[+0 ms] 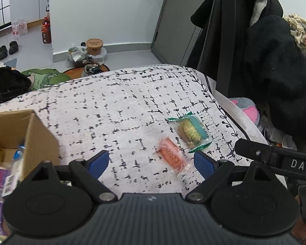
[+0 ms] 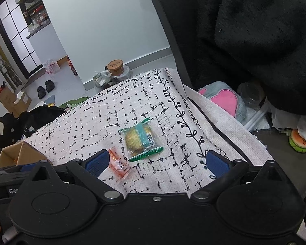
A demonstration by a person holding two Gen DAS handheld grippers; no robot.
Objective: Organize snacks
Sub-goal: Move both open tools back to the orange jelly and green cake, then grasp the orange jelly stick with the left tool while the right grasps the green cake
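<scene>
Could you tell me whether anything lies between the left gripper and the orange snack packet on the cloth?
Nothing visible does. The left gripper is open, and only bare patterned cloth lies between it and the orange packet. The green packet sits just beyond the orange one, not in the way.

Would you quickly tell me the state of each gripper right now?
Left gripper: open, holding nothing.
Right gripper: open, holding nothing.

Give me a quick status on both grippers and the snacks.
Left gripper open, empty. Right gripper open, empty. Orange snack and green snack loose on the cloth, side by side. Nothing in the way.
</scene>
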